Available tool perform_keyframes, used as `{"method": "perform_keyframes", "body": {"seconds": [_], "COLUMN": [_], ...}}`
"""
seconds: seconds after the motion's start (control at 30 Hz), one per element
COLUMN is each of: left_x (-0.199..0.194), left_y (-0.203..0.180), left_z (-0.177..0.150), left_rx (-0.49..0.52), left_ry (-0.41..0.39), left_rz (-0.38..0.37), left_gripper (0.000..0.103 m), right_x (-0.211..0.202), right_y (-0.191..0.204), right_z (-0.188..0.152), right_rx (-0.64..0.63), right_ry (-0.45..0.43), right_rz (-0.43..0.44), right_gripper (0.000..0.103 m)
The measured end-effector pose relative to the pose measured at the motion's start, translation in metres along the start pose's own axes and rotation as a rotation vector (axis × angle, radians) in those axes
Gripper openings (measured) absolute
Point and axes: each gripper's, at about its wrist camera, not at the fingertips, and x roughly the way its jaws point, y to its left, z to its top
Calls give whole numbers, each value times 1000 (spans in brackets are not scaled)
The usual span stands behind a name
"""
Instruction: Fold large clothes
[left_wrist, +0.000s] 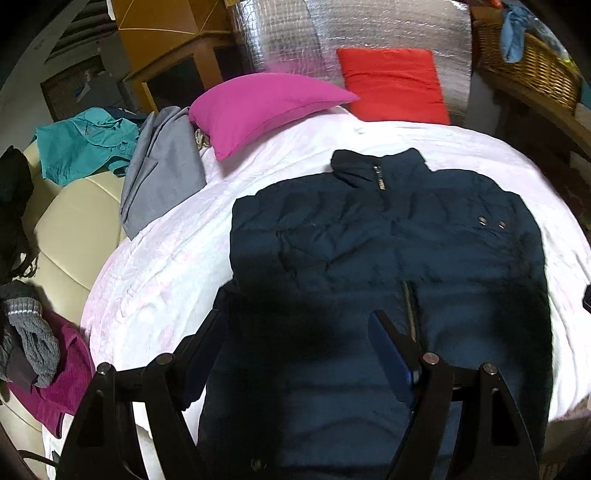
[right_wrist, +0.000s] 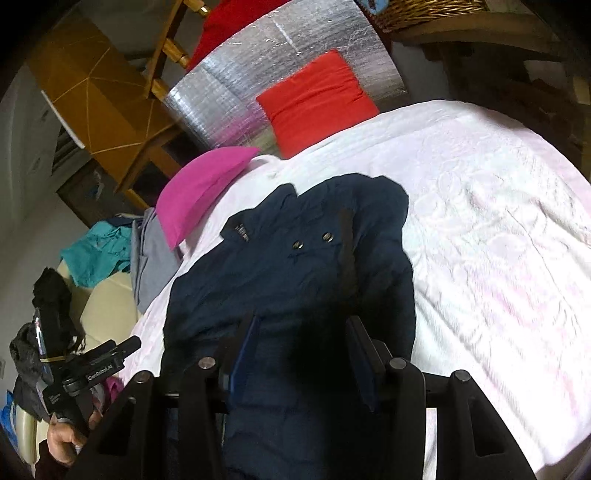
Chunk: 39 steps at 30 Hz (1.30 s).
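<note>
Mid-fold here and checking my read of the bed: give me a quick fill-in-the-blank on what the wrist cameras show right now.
1. The navy jacket lies spread on the ____ bedspread.
2. The pillow leaning upright against the silver headboard is ____.
3. Beside the pink pillow lies a folded ____ garment.
4. Both the left claw and right claw have jaws that stand ____ above the jacket.

Missing words: white; red; grey; open

I see dim, soft indoor light; the white bed cover (left_wrist: 155, 266) blows out pale, the dark jacket (left_wrist: 388, 240) loses detail in shadow, and fisheye edges bend and blur.
</note>
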Motion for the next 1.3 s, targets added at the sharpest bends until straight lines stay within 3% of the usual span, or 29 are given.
{"method": "perform_keyframes", "body": {"seconds": [0.3,0.67,0.87,1.1,1.27,1.3], "left_x": [-54,-92,-77,-53,-44,-42], "left_y": [13,32,55,94,122,131], "left_z": [-37,-89,-108,-148,-185,-194], "left_rx": [41,83,66,-15,-74,-98], "left_ry": [-63,-138,-122,-61,-16,-5], "left_rz": [-3,-8,-23,-64,-179,-211], "left_gripper": [80,80,80,80,80,80], "right_x": [-39,-91,-98,-78,-74,-74], "right_y": [32,8,-24,-69,-81,-85], "right_z": [-31,-56,-67,-95,-121,-128], "right_rx": [-59,-28,22,128,126,131], "right_ry": [-19,-60,-65,15,67,76], "right_rz": [16,-23,-49,-60,-38,-27], "right_gripper": [52,52,54,54,55,61]}}
